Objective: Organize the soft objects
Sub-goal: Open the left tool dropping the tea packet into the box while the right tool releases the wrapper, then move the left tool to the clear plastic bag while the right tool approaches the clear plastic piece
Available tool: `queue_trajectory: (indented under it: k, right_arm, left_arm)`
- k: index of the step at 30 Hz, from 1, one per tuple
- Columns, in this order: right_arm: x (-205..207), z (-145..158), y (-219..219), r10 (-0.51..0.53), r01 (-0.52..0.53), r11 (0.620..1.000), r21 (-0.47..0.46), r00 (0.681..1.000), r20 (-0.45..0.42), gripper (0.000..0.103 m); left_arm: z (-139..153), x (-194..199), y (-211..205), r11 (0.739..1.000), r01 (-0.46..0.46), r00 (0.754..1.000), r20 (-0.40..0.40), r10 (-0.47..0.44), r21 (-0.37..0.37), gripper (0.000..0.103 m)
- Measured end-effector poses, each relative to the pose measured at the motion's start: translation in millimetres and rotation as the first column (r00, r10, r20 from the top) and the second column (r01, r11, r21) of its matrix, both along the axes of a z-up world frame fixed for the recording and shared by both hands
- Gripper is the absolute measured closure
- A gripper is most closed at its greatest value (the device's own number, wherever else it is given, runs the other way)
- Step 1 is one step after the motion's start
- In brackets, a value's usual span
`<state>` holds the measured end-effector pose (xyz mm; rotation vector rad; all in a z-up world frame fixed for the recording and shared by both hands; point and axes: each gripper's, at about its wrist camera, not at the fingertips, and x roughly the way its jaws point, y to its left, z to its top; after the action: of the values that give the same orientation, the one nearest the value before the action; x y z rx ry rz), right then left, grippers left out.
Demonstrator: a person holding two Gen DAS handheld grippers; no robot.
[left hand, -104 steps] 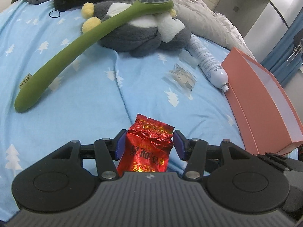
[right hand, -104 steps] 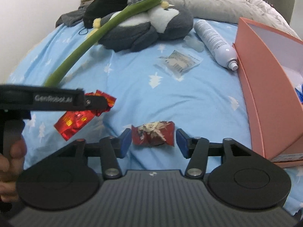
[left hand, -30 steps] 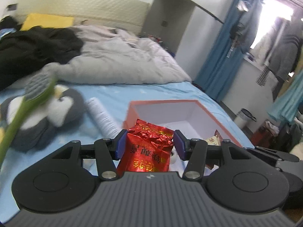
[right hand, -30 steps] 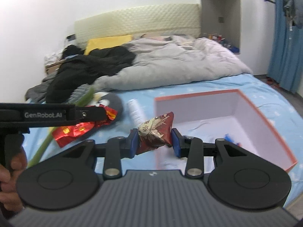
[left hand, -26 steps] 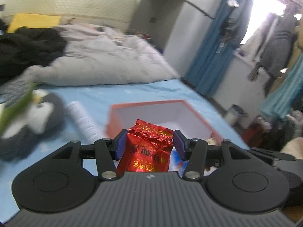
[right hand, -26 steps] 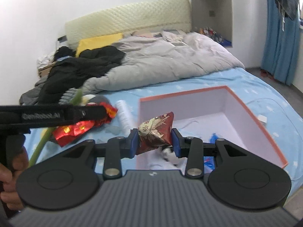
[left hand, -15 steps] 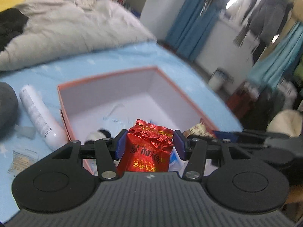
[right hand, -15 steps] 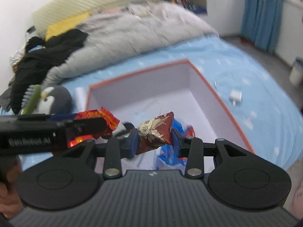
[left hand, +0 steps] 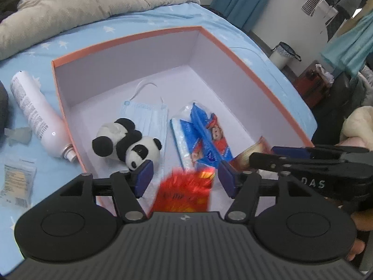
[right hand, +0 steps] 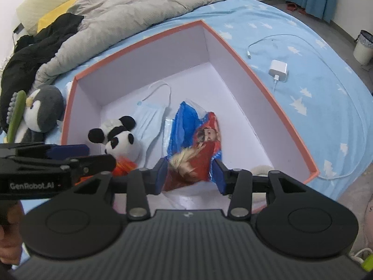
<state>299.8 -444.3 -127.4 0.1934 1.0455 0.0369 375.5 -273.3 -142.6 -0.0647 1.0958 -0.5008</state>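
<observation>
Red foil packet (left hand: 184, 191), blurred, sits low centre in your left view, between the left gripper (left hand: 185, 178) pads but clear of both as the jaws are opening. In your right view, the brown-red snack packet (right hand: 188, 168) hangs mid-frame between the right gripper (right hand: 190, 175) pads, also opening, no longer squeezed. Both hover over the orange-rimmed box (left hand: 256, 74), with the panda plush (left hand: 126, 142) just left.

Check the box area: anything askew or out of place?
Nothing damaged or spilled. Both jaws are opening above the box: the red foil packet is blurred, dropping clear of the left gripper; the snack packet sits tilted in the right gripper.
</observation>
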Motion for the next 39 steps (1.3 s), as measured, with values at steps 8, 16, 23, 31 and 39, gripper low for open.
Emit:
queue_trajectory:
  k: [8, 16, 23, 31, 39]
  right_arm:
    - [-10, 32, 7, 0.019, -0.018, 1.0, -0.008, 0.995, 0.097, 0.057]
    - [-43, 79, 39, 0.042, -0.043, 0.999, -0.005, 0.95, 0.308, 0.057]
    - [-70, 101, 72, 0.089, -0.1, 0.995, 0.005, 0.907, 0.411, 0.057]
    - [-101, 105, 120, 0.183, -0.197, 0.98, -0.021, 0.865, 0.467, 0.057]
    - [-130, 93, 162, 0.248, -0.265, 0.964, -0.034, 0.839, 0.483, 0.057]
  left_arm:
    - [41, -23, 18, 1.0, -0.007, 0.993, 0.114, 0.01, -0.023, 0.035]
    - [91, -67, 69, 0.995, -0.074, 0.949, 0.302, 0.093, -0.073, 0.036]
    - [120, -106, 116, 0.985, -0.143, 0.899, 0.404, 0.169, -0.092, 0.035]
    - [117, -158, 166, 0.97, -0.222, 0.864, 0.44, 0.243, -0.098, 0.035]
    - [97, -200, 208, 0.953, -0.281, 0.85, 0.431, 0.303, -0.115, 0.035]
